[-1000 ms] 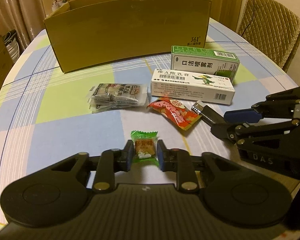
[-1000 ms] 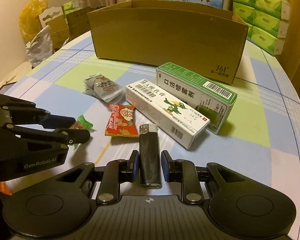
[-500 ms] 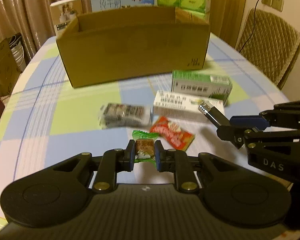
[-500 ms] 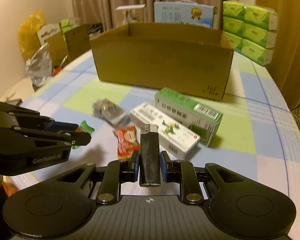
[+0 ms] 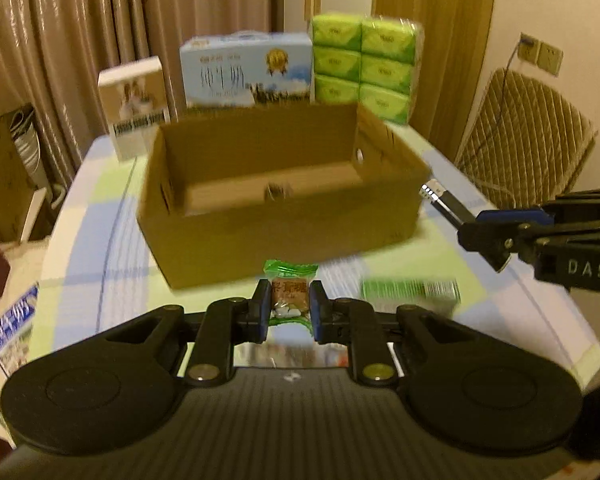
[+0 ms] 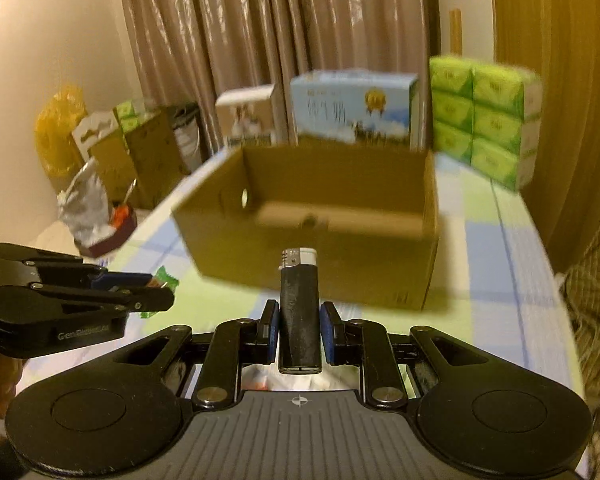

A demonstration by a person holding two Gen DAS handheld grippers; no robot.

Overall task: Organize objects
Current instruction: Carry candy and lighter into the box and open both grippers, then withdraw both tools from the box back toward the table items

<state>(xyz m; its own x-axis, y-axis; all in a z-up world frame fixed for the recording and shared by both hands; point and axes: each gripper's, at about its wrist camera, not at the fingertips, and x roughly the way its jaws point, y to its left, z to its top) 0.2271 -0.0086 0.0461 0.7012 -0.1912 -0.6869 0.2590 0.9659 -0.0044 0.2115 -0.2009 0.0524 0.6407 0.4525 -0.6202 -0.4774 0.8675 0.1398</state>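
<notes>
My left gripper (image 5: 288, 306) is shut on a green-wrapped candy (image 5: 289, 288) and holds it in the air in front of the open cardboard box (image 5: 284, 236). My right gripper (image 6: 300, 330) is shut on a black lighter (image 6: 300, 308), also raised before the box (image 6: 316, 260). The right gripper with the lighter (image 5: 440, 198) shows at the right of the left wrist view. The left gripper with the candy (image 6: 162, 280) shows at the left of the right wrist view. The box interior looks empty apart from its flaps.
A green medicine box (image 5: 410, 292) lies on the checked tablecloth (image 5: 88, 240) below. Behind the cardboard box stand a milk carton (image 5: 246, 72), green tissue packs (image 5: 364, 64) and a white box (image 5: 134, 106). A chair (image 5: 520, 140) is at the right.
Both grippers have lifted off the table with the candy and the lighter and moved up and forward toward the cardboard box, so its inside now shows.
</notes>
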